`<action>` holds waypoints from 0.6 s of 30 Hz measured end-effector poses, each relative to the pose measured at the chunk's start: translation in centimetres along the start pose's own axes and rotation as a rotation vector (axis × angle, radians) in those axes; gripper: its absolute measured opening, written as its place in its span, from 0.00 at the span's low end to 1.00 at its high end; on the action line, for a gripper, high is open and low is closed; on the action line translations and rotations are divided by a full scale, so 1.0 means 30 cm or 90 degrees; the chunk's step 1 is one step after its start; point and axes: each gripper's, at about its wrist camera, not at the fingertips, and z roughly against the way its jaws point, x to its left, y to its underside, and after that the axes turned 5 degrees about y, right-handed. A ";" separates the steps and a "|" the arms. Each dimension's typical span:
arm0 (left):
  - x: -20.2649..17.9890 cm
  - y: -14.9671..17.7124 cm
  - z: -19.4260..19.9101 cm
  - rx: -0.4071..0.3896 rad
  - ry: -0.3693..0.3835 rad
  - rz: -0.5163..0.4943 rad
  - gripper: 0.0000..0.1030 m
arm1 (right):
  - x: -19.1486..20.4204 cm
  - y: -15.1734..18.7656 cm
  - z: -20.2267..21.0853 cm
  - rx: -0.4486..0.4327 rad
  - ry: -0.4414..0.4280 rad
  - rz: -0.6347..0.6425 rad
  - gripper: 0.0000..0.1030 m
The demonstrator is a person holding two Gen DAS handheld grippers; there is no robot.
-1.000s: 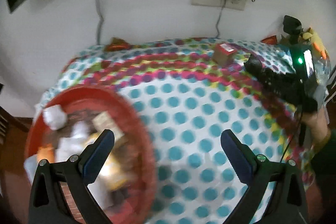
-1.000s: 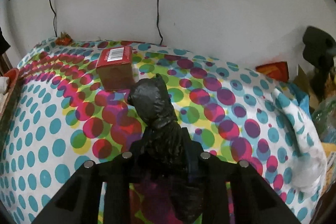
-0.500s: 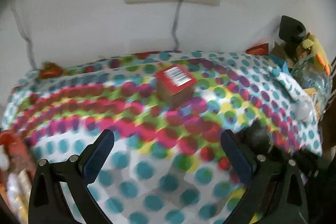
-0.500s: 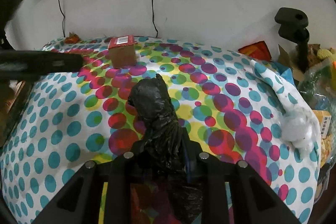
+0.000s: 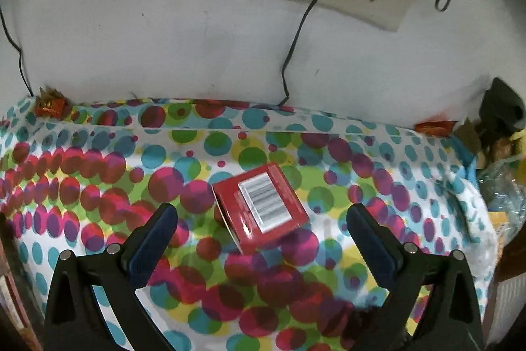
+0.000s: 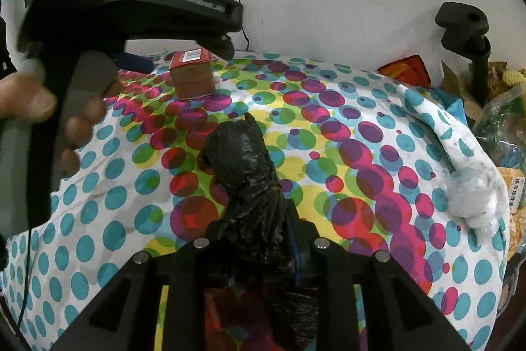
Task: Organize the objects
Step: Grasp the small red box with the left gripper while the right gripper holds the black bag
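A small red box [image 5: 259, 206] with a barcode label on top stands on the polka-dot cloth [image 5: 98, 186] near the wall. My left gripper [image 5: 261, 213] is open just above and in front of it, one blue-padded finger on each side, not touching. In the right wrist view the same box [image 6: 192, 78] sits at the far left under the left gripper, which a hand [image 6: 29, 101] holds. My right gripper [image 6: 256, 216] grips a twisted black plastic bag [image 6: 243, 160] that sticks out forward over the cloth. Its jaws are opening slightly, with the bag still pinched between them.
A white crumpled wad [image 6: 473, 199] lies at the cloth's right edge. A red packet [image 6: 404, 69], a black clamp [image 6: 466, 28] and snack bags [image 6: 503, 127] crowd the right. An orange wrapper [image 5: 49, 104] sits back left. A cable [image 5: 296, 38] hangs from the wall sockets.
My left gripper swung right, away from the red basket of items, and came down close over the red box. The right gripper drew back a little, holding the black bag throughout.
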 end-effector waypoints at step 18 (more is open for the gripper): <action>0.014 0.029 0.032 0.007 0.013 -0.016 0.50 | -0.012 0.004 -0.012 -0.001 -0.008 -0.007 0.26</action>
